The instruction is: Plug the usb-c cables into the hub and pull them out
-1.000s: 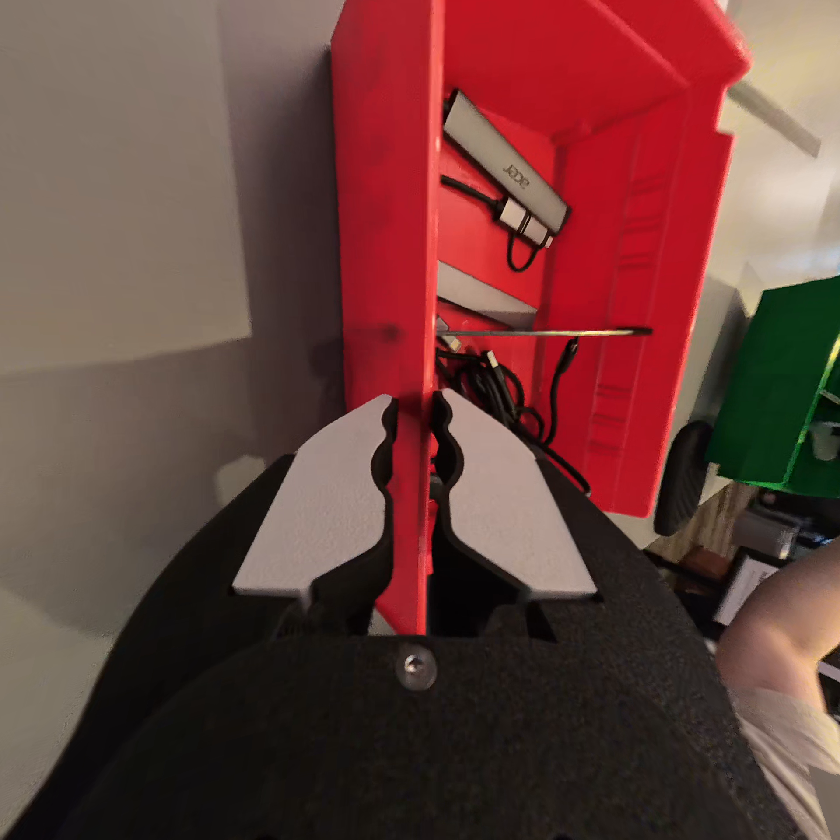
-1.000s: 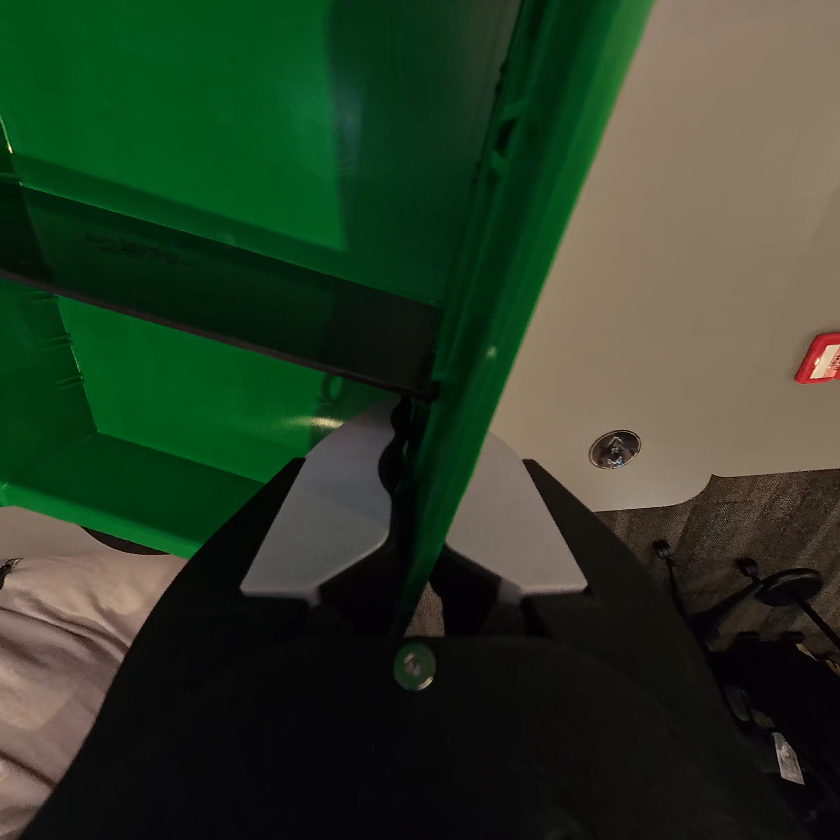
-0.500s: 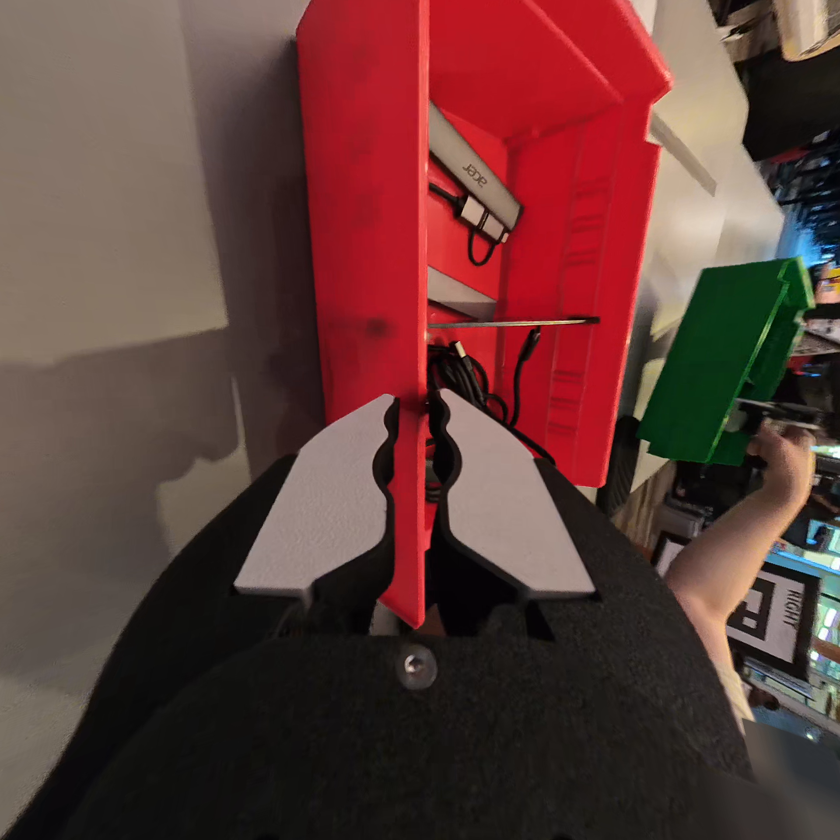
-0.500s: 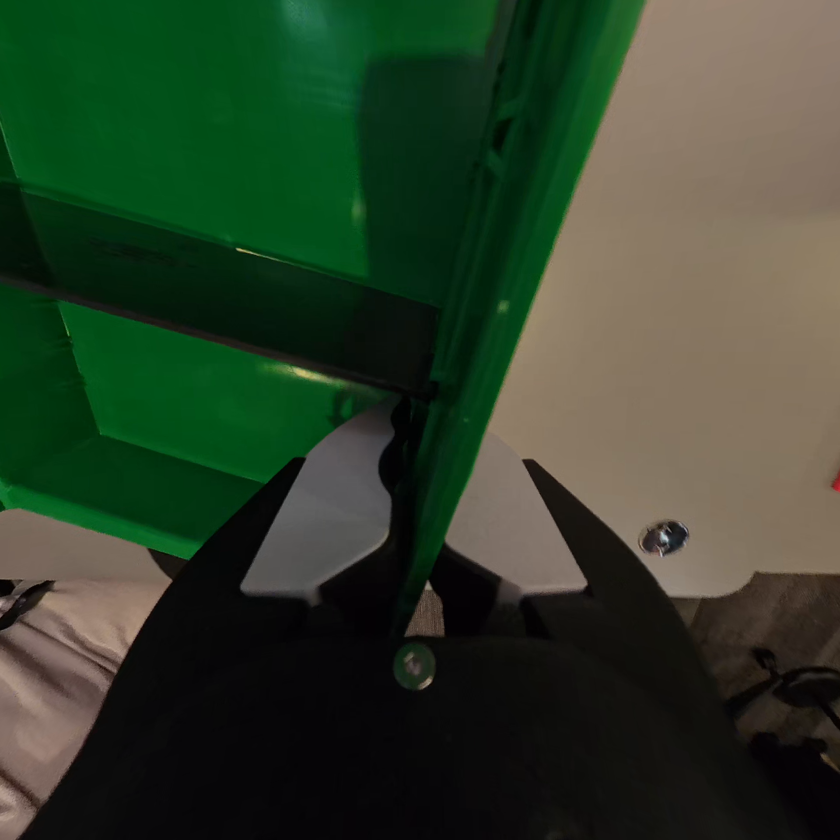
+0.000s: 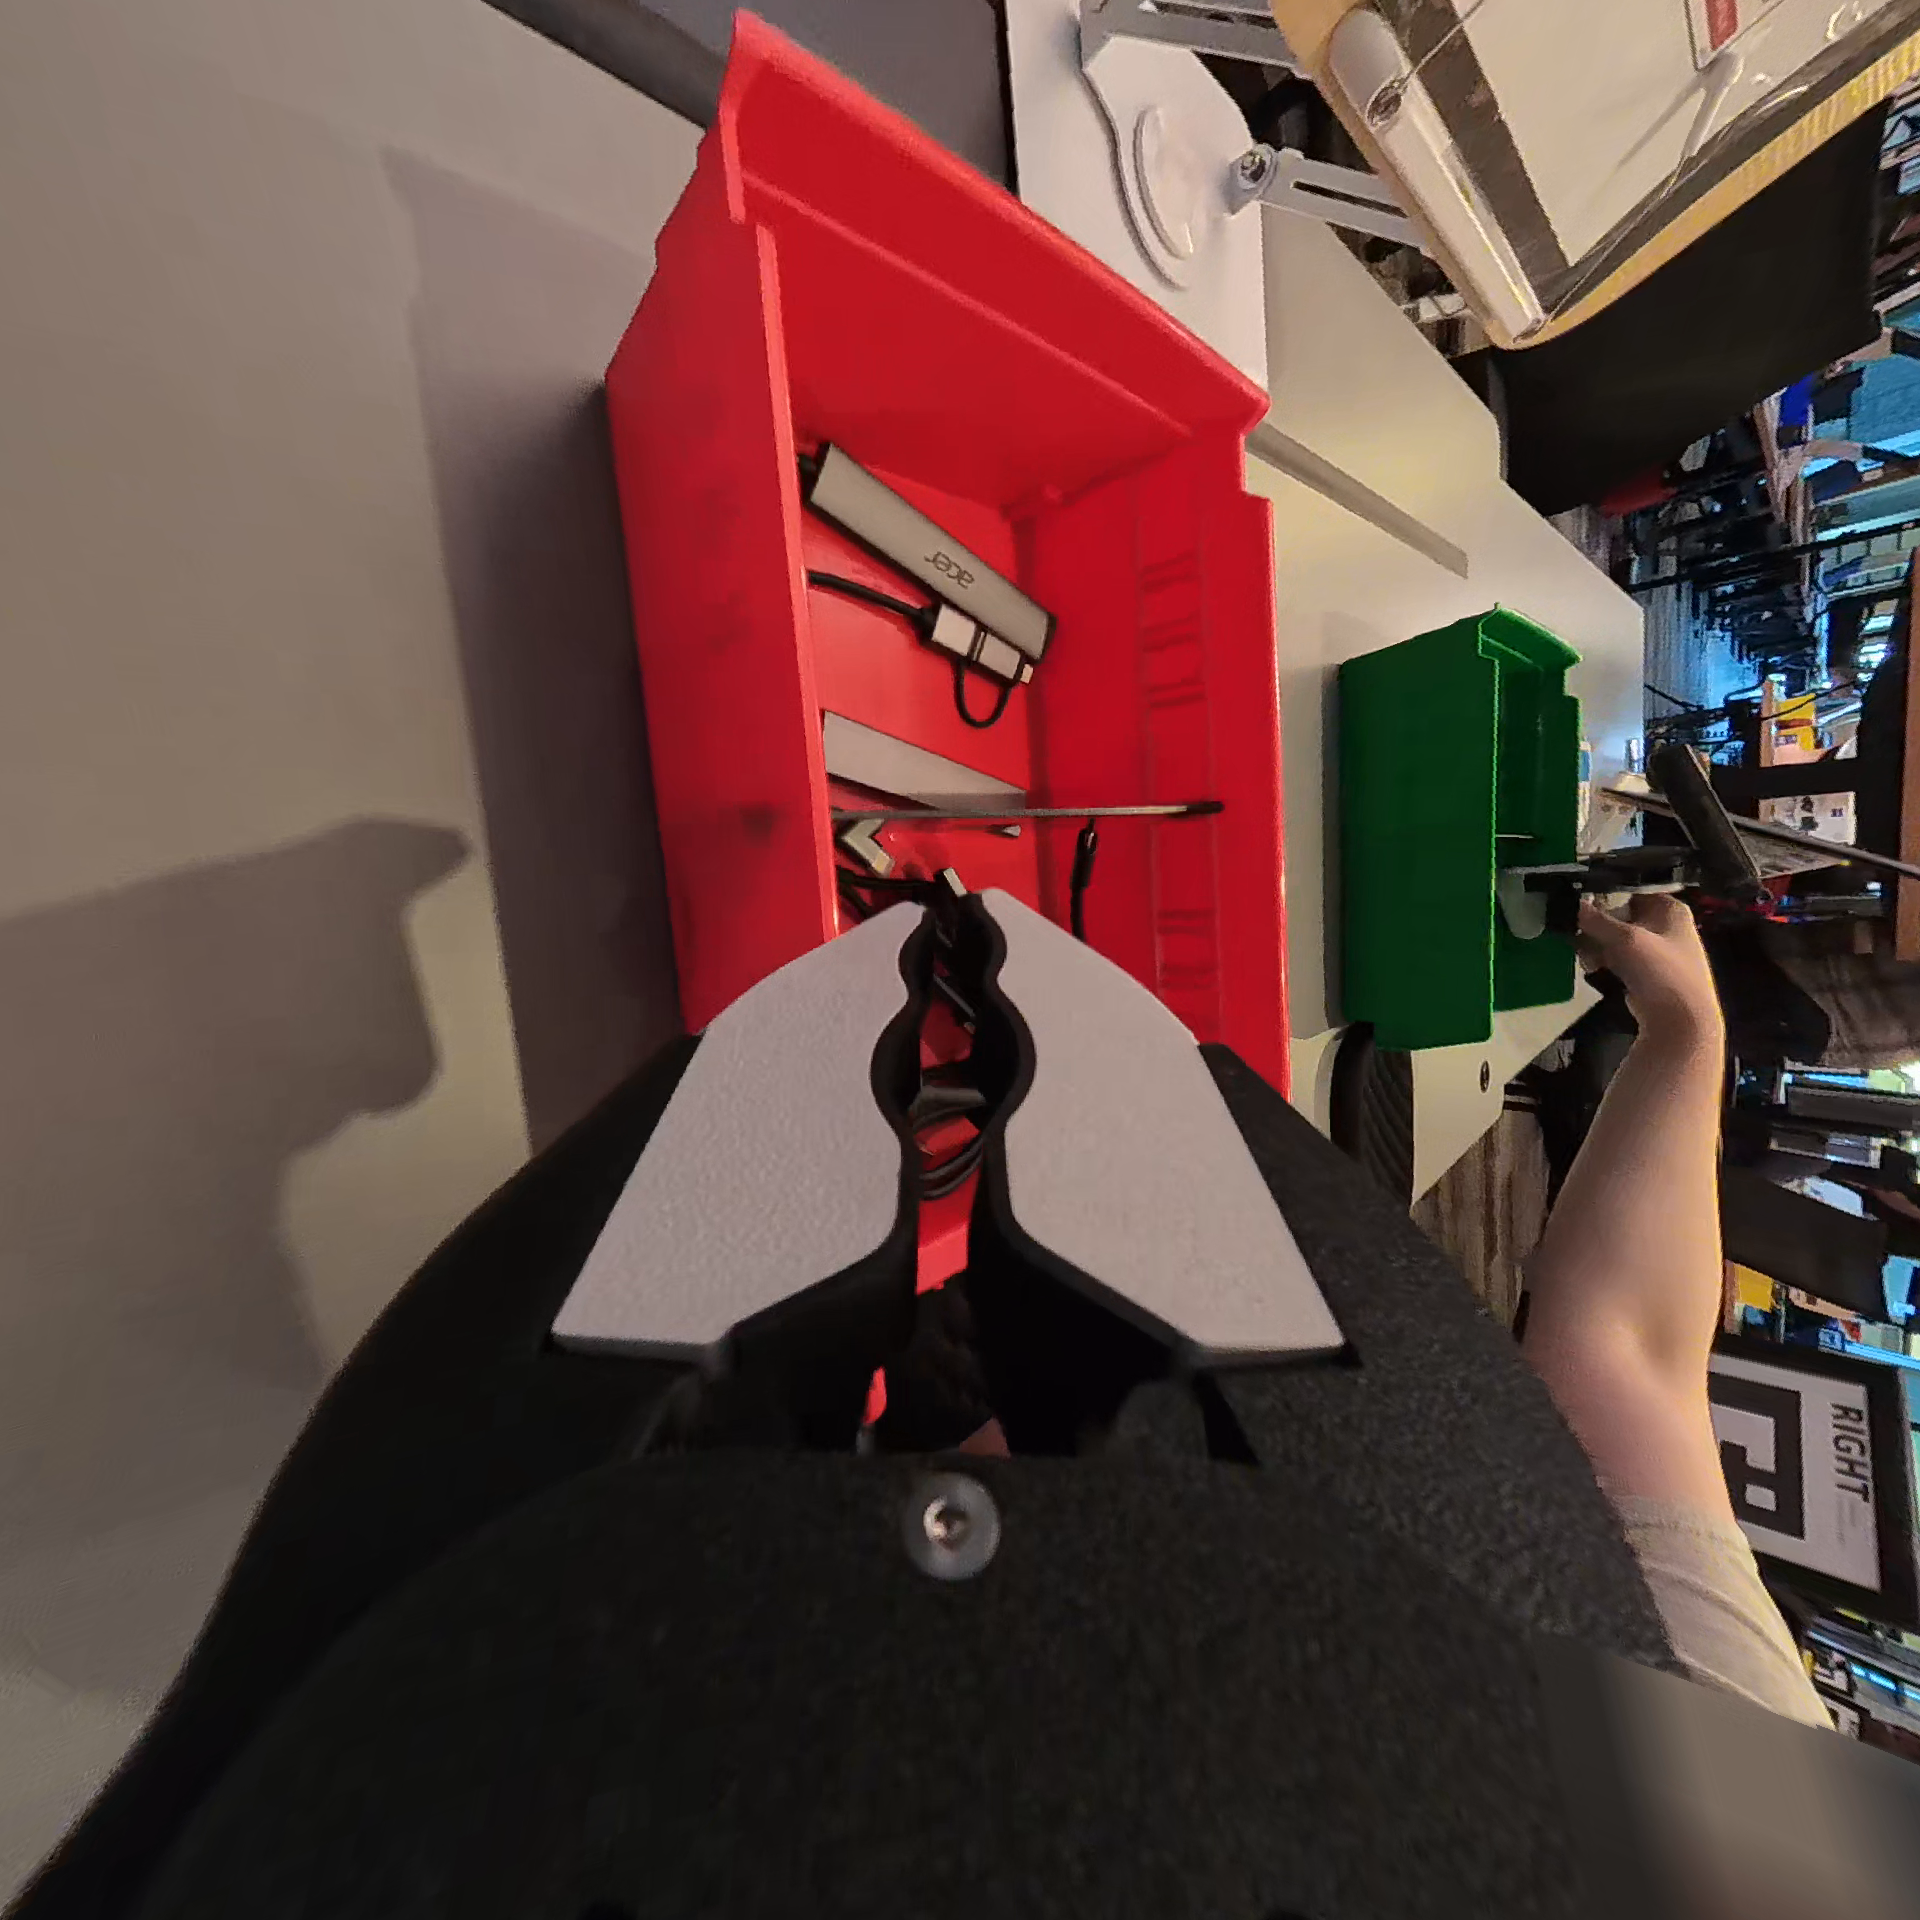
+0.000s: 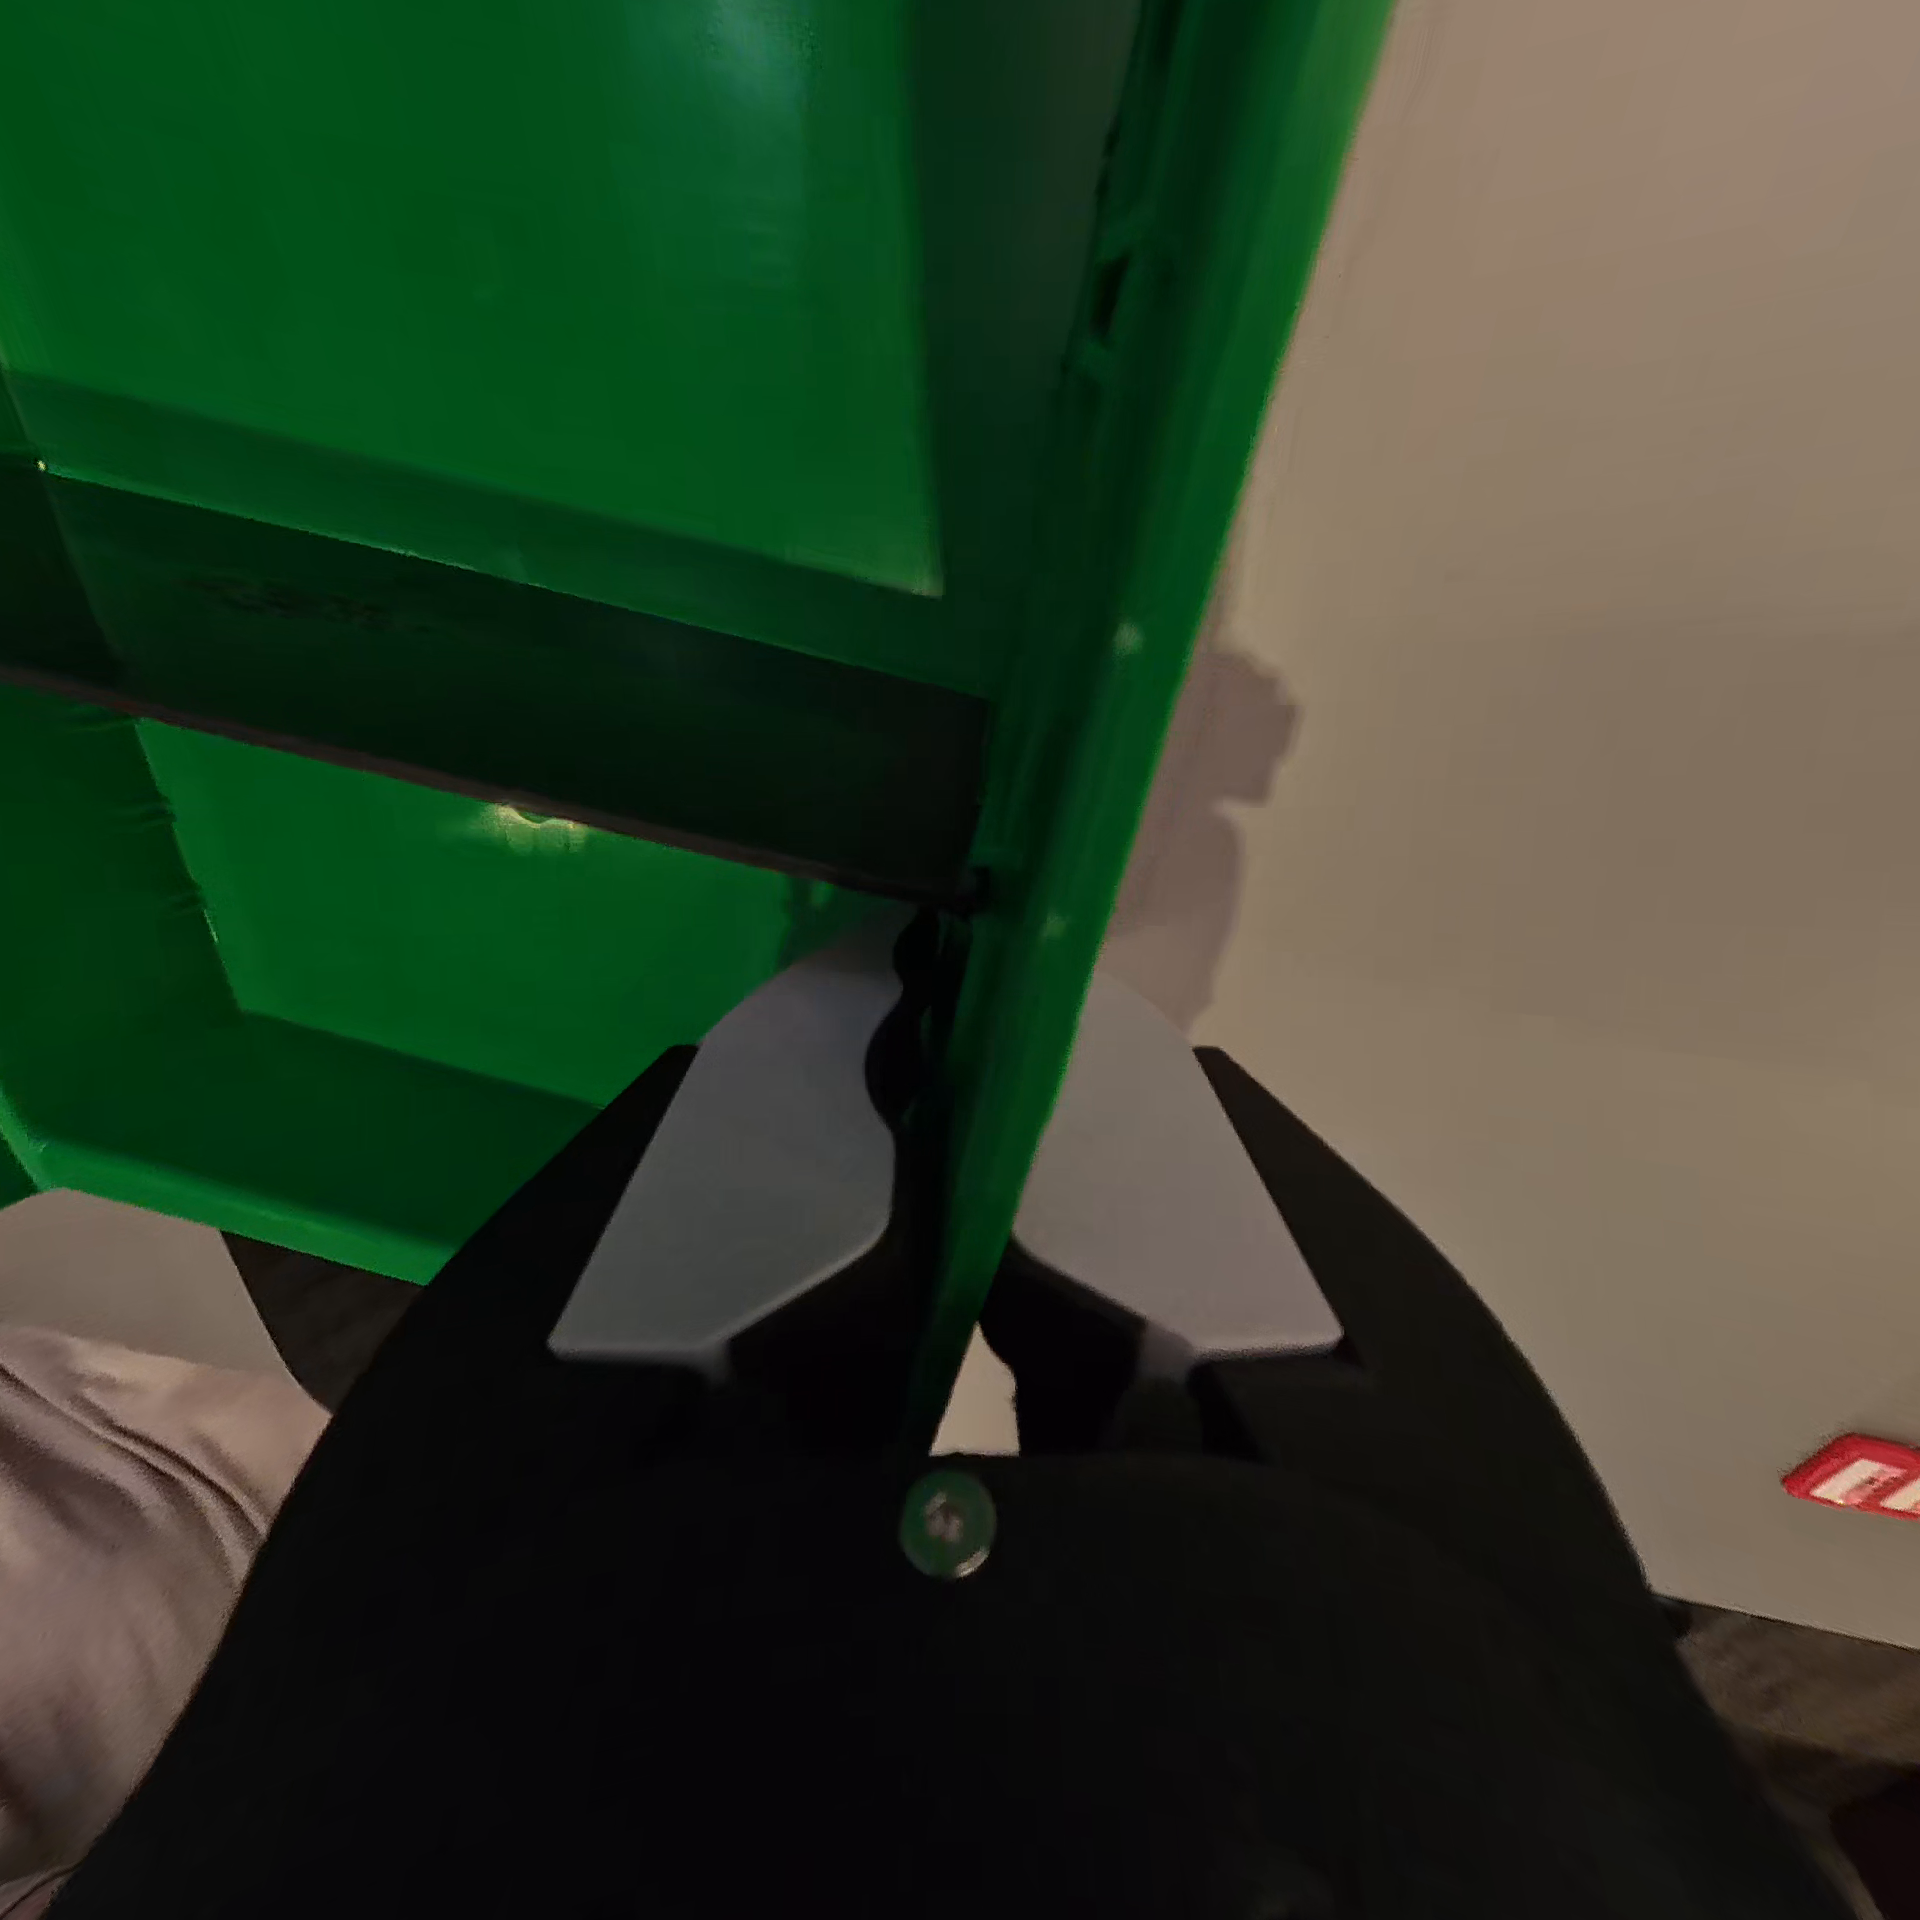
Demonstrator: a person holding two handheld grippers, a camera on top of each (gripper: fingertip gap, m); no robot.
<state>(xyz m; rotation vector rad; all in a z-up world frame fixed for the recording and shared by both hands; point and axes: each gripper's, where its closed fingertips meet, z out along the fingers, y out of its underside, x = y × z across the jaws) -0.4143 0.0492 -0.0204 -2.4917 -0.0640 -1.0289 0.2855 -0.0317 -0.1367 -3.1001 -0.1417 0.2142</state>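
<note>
Left gripper (image 5: 951, 935) pressed together beside red bin (image 5: 717, 623); right gripper (image 6: 977, 987) pinching green bin (image 6: 1081, 727) wall.

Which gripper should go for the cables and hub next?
Left. The left gripper points into the red bin, just above the loose cables, with the hub ahead. The right gripper is clamped on the green bin wall.

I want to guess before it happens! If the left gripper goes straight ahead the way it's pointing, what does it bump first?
Probably the black cables bunched in the near part of the red bin, right at the left gripper tips. The thin divider and grey hub lie farther on. Depth is hard to judge.
</note>
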